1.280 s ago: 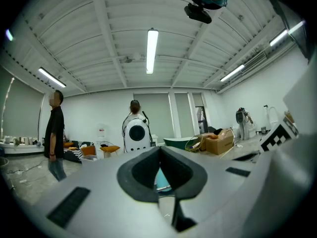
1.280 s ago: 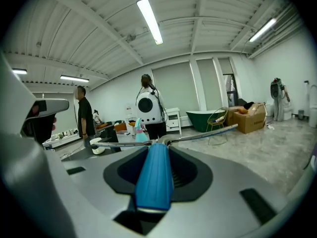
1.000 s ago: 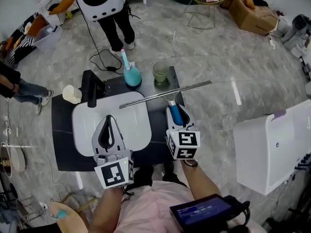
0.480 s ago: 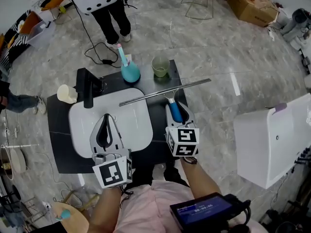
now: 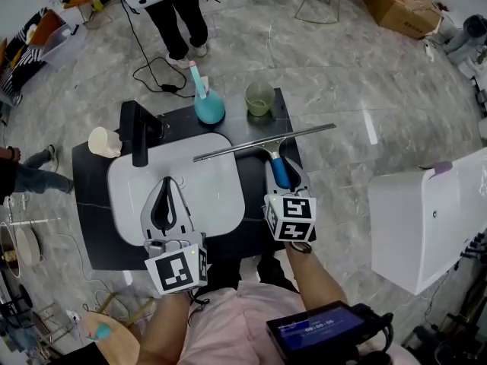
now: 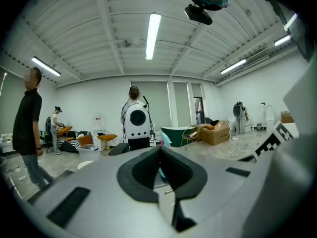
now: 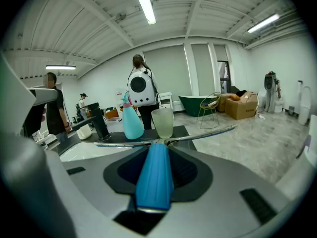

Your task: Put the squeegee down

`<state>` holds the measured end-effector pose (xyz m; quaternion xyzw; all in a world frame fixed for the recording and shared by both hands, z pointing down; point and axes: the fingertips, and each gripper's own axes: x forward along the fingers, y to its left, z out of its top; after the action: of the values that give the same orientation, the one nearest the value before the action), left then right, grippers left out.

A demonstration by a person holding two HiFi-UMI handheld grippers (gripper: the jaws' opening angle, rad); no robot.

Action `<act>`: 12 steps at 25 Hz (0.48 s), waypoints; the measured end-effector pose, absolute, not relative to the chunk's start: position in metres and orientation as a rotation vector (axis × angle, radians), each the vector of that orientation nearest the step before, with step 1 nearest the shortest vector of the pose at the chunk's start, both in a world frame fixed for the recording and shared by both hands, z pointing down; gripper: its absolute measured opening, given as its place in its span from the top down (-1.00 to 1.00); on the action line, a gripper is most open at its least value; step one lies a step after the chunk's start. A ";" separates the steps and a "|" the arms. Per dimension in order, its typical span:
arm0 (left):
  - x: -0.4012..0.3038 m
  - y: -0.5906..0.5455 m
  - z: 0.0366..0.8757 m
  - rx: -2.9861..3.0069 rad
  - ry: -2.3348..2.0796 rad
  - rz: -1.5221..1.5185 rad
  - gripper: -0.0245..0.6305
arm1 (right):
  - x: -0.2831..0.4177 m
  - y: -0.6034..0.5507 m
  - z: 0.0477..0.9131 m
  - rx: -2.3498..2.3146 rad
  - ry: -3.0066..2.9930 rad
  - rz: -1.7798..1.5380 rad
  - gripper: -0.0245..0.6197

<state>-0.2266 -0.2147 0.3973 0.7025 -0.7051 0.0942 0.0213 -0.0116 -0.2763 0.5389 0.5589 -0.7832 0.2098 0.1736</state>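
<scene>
Not done yet tbh: the squeegee (image 5: 262, 144) isn't down. The right claw (image 5: 281, 170) is pinching its blue handle, with the blade crossways just past the tips on the far side, over the sink (image 5: 221, 204) edge and the worktop (image 5: 95, 238). Can't tell if it touches. The left claw (image 5: 168, 182) is pressed together on nothing. What's left: lower it and let go.
</scene>
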 end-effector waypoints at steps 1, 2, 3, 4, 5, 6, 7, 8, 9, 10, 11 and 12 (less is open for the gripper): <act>-0.227 -0.216 0.398 2.176 -2.184 0.294 0.90 | -0.011 -0.277 0.541 1.584 -2.216 0.597 0.51; -0.227 -0.216 0.399 2.176 -2.183 0.296 0.90 | -0.011 -0.277 0.543 1.583 -2.211 0.600 0.51; -0.227 -0.217 0.400 2.174 -2.180 0.298 0.90 | -0.011 -0.277 0.544 1.581 -2.206 0.604 0.51; -0.227 -0.217 0.401 2.172 -2.178 0.300 0.90 | -0.011 -0.277 0.546 1.580 -2.201 0.608 0.51; -0.227 -0.217 0.402 2.170 -2.176 0.302 0.90 | -0.011 -0.276 0.548 1.578 -2.196 0.613 0.51; -0.227 -0.217 0.404 2.168 -2.173 0.303 0.90 | -0.011 -0.276 0.550 1.577 -2.191 0.616 0.51; -0.228 -0.217 0.405 2.166 -2.171 0.306 0.90 | -0.011 -0.276 0.552 1.575 -2.186 0.619 0.51; -0.228 -0.218 0.406 2.164 -2.169 0.308 0.90 | -0.011 -0.276 0.554 1.573 -2.181 0.622 0.51; -0.229 -0.219 0.408 2.162 -2.167 0.311 0.90 | -0.012 -0.277 0.556 1.571 -2.177 0.625 0.51; -0.229 -0.220 0.409 2.161 -2.165 0.312 0.90 | -0.012 -0.278 0.558 1.570 -2.173 0.629 0.51; -0.229 -0.220 0.410 2.161 -2.164 0.313 0.90 | -0.012 -0.278 0.559 1.568 -2.169 0.633 0.51; -0.229 -0.221 0.411 2.160 -2.163 0.314 0.90 | -0.012 -0.279 0.560 1.567 -2.166 0.638 0.51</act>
<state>-0.2293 -0.2212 0.4109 0.7026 -0.7034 0.1023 0.0343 -0.0117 -0.2785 0.5604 0.5592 -0.7729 0.2276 0.1953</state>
